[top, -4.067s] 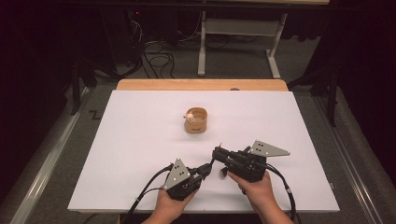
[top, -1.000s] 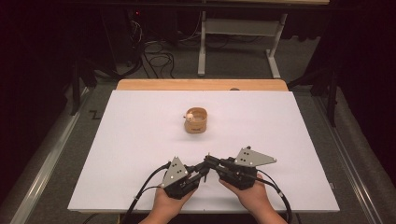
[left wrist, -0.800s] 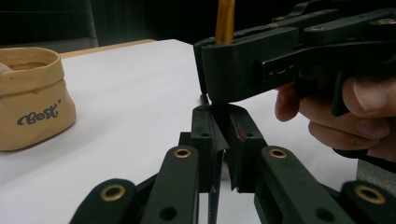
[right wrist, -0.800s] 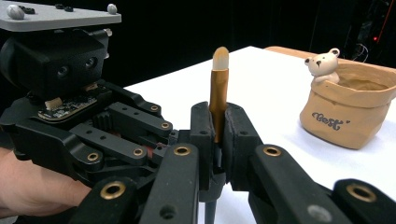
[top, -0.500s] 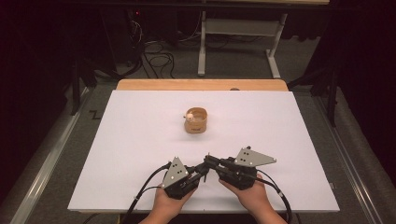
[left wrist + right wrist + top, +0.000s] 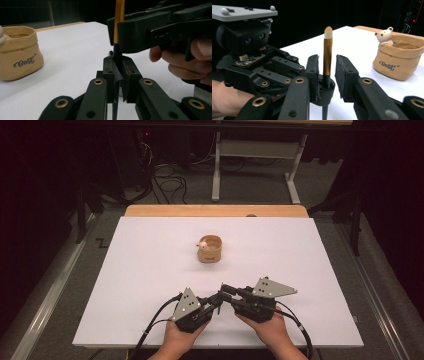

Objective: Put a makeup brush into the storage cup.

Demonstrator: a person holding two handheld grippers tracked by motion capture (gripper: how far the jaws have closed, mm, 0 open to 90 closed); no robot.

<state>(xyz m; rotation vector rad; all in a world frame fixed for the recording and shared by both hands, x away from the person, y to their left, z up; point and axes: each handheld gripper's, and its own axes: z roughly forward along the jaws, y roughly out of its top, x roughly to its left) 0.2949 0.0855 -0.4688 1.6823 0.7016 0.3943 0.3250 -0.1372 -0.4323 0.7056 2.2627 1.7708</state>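
A makeup brush (image 6: 327, 58) is standing upright at the centre of the right gripper view, its pale tip on top. The left tongs (image 6: 119, 75) are clamping its dark handle. The right tongs (image 6: 329, 72) are flanking its gold ferrule, their jaws having just been opening, pads apart from it. A tan pouch-shaped cup (image 6: 210, 249) with 1 small bear (image 6: 385, 35) is sitting mid-counter (image 6: 125, 270).
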